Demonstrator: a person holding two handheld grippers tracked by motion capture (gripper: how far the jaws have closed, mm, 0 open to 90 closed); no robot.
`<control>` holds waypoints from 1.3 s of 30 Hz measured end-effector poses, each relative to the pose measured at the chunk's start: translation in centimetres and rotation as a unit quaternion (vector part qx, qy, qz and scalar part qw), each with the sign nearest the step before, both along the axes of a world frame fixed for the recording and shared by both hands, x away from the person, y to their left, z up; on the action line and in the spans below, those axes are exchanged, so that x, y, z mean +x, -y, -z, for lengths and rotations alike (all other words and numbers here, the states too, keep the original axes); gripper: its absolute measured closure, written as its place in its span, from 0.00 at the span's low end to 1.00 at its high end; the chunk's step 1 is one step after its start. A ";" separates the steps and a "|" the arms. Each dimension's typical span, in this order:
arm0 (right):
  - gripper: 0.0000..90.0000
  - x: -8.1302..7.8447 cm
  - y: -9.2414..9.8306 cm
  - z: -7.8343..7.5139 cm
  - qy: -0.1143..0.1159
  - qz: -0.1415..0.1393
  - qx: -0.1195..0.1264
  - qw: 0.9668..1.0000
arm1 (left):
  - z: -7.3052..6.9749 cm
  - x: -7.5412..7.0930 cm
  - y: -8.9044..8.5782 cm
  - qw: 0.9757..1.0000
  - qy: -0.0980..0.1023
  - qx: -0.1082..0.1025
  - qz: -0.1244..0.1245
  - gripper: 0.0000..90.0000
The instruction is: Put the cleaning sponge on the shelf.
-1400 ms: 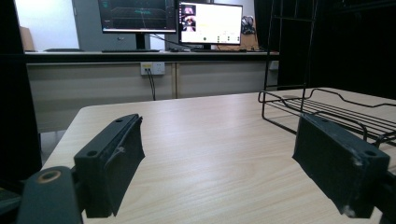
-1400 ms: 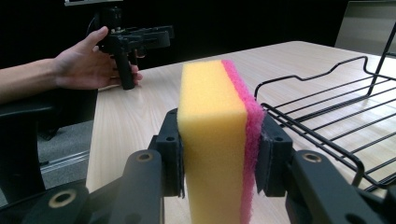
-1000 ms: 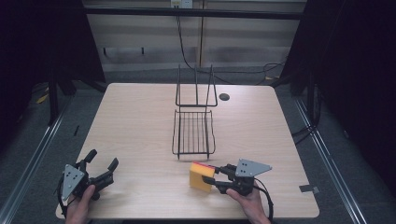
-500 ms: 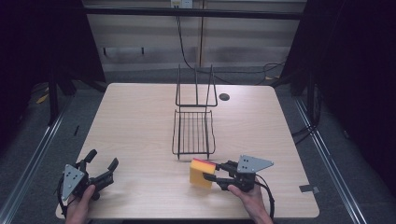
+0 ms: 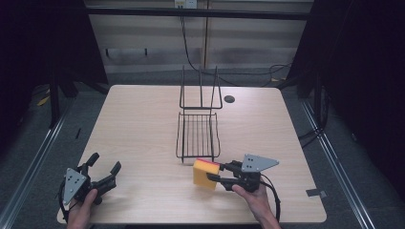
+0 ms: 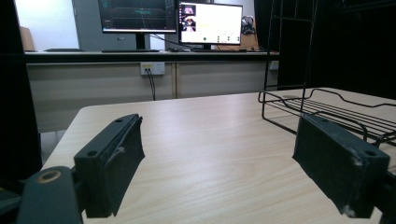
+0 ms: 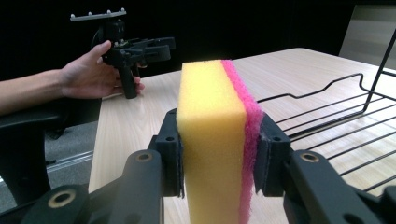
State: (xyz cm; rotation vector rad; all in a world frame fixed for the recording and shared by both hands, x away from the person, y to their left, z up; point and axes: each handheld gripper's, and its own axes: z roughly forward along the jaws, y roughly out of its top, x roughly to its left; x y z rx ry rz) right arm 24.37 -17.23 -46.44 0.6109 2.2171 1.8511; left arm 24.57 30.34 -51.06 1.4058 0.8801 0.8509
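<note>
A yellow sponge with a pink scouring face stands on edge between the jaws of my right gripper, which is shut on it just off the near end of the black wire rack. The sponge looks slightly lifted off the wooden table. My left gripper rests at the table's near left corner, open, with nothing between its pads; in the right gripper view it shows farther off, held by a hand.
The wire rack's upright back frame rises at the table's middle, and its flat shelf lies to the right in the left gripper view. A round cable hole sits beyond it. Monitors stand on a desk behind the table.
The right gripper with the sponge has shifted slightly toward the rack's near end. The left gripper has stayed put.
</note>
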 end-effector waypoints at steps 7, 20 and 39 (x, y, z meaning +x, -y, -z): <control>0.67 0.3 -0.1 -0.4 -0.006 0.014 -0.008 1.000 | 0.0 0.0 0.0 1.000 0.000 0.000 0.000 0.17; 0.67 0.7 -0.1 -1.2 -0.011 0.021 -0.002 1.000 | 0.0 0.0 0.0 1.000 0.000 -0.003 0.000 0.17; 0.67 2.2 -0.2 -3.5 0.000 0.029 0.009 1.000 | 0.0 0.0 0.0 1.000 0.000 0.000 0.000 0.17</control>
